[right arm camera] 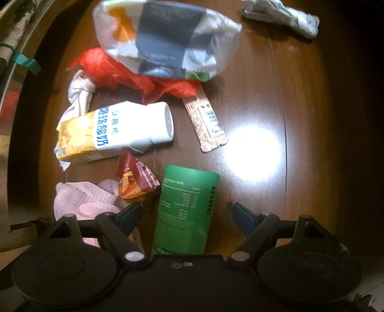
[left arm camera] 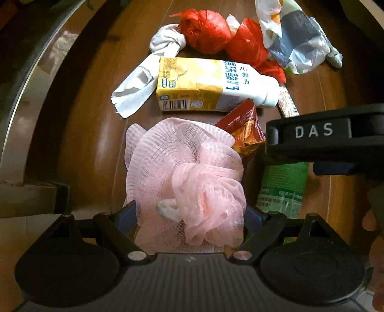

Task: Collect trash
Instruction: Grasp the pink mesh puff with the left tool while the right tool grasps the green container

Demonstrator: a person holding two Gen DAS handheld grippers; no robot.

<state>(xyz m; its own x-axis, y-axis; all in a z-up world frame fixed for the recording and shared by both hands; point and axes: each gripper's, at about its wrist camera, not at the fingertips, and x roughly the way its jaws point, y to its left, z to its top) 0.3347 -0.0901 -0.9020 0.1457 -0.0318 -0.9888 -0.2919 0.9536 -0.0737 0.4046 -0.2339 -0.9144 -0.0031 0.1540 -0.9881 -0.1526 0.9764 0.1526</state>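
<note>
Trash lies on a dark wooden floor (right arm camera: 276, 96). My left gripper (left arm camera: 192, 211) has its jaws wide apart on either side of a pink mesh bath sponge (left arm camera: 187, 177), which fills the gap; whether they press on it I cannot tell. My right gripper (right arm camera: 187, 211) is open around a green canister (right arm camera: 184, 211) lying on its side, jaws clear of it. The canister (left arm camera: 283, 189) and the other gripper's body (left arm camera: 324, 134) show in the left wrist view. The sponge (right arm camera: 79, 199) also shows in the right wrist view.
Beyond lie a yellow and white milk carton (left arm camera: 204, 86) (right arm camera: 112, 129), a red snack wrapper (left arm camera: 244, 127) (right arm camera: 136, 182), red plastic bags (left arm camera: 206, 31) (right arm camera: 108, 67), a white printed bag (left arm camera: 292, 36) (right arm camera: 163, 38), white cloth (left arm camera: 144, 84), stick packets (right arm camera: 206, 120) and crumpled paper (right arm camera: 283, 16).
</note>
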